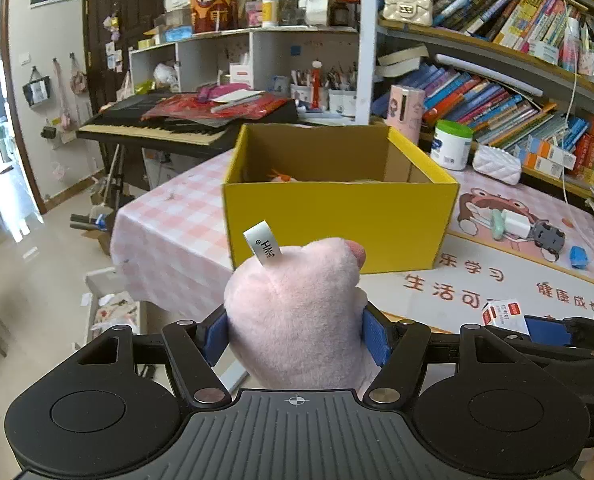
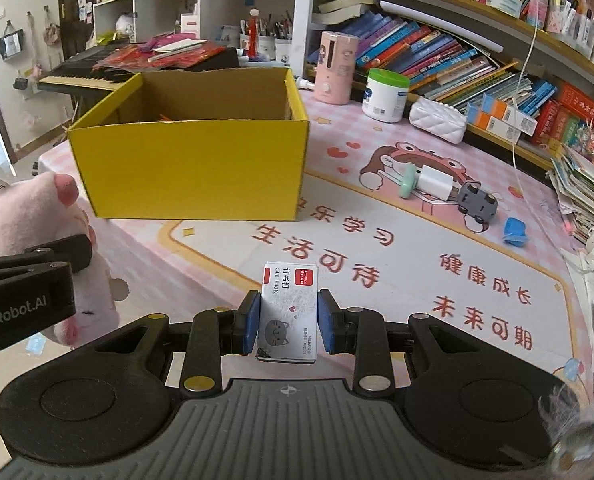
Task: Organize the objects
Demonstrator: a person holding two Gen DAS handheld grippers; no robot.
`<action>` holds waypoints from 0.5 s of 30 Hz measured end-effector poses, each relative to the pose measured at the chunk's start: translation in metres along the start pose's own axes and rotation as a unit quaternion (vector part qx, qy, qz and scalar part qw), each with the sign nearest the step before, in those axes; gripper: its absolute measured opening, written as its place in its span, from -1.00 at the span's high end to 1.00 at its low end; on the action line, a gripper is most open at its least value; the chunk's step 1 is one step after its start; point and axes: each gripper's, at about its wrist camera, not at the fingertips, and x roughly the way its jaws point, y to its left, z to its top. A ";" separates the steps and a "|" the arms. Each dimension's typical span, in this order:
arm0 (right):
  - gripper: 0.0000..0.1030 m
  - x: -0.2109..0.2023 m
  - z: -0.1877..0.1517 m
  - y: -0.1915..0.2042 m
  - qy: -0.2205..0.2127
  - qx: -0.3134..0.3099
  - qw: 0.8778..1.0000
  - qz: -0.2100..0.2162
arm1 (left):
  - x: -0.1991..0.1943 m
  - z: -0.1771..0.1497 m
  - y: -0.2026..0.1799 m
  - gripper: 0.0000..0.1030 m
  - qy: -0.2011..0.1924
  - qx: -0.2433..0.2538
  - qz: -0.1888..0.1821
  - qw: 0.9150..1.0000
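Observation:
My left gripper [image 1: 297, 332] is shut on a pink plush toy [image 1: 297, 312] with a white tag; its blue pads press both sides. The same plush toy [image 2: 45, 248] shows at the left edge of the right wrist view, with the left gripper's black finger across it. My right gripper [image 2: 288, 320] is shut on a small white staple box [image 2: 288, 312] with a red label and a cat drawing. Ahead of both stands an open yellow cardboard box [image 1: 339, 220] [image 2: 193, 168] on the table, with something orange just visible inside.
On the pink cartoon mat [image 2: 417, 248] to the right lie a grey toy car [image 2: 477, 202], a white charger [image 2: 433, 184], a mint item [image 2: 407, 180] and a blue piece [image 2: 515, 232]. A white jar [image 2: 385, 96], pink dispenser [image 2: 335, 68], bookshelves and a keyboard [image 1: 153, 128] stand behind.

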 end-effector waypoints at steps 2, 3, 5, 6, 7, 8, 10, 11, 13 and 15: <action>0.45 -0.003 -0.001 0.005 -0.003 0.000 1.000 0.001 | -0.003 -0.001 0.006 -0.29 -0.003 0.000 0.001 1.000; 0.45 -0.004 -0.001 0.008 -0.004 0.000 1.000 0.002 | -0.004 -0.001 0.009 -0.29 -0.005 0.000 0.001 1.000; 0.45 -0.006 0.000 0.014 -0.007 0.000 1.000 0.003 | -0.007 -0.001 0.014 -0.29 -0.010 0.001 0.002 1.000; 0.45 -0.007 0.000 0.016 -0.009 -0.001 1.000 0.003 | -0.008 -0.001 0.016 -0.29 -0.013 0.001 0.003 1.000; 0.45 -0.008 0.000 0.019 -0.010 -0.002 1.000 0.004 | -0.009 -0.001 0.018 -0.29 -0.015 0.002 0.003 1.000; 0.45 -0.009 0.001 0.022 -0.012 -0.003 1.000 0.004 | -0.011 -0.001 0.020 -0.29 -0.018 0.001 0.004 1.000; 0.45 -0.010 0.002 0.026 -0.013 -0.005 1.000 0.005 | -0.012 0.000 0.024 -0.29 -0.023 0.001 0.005 1.000; 0.45 -0.010 0.003 0.029 -0.013 -0.007 1.000 0.005 | -0.013 0.001 0.025 -0.29 -0.025 0.001 0.005 1.000; 0.45 -0.011 0.004 0.032 -0.014 -0.012 1.000 0.006 | -0.013 0.002 0.027 -0.29 -0.028 -0.002 0.005 1.000; 0.45 -0.011 0.006 0.034 -0.016 -0.016 1.000 0.006 | -0.012 0.004 0.028 -0.29 -0.030 -0.005 0.005 1.000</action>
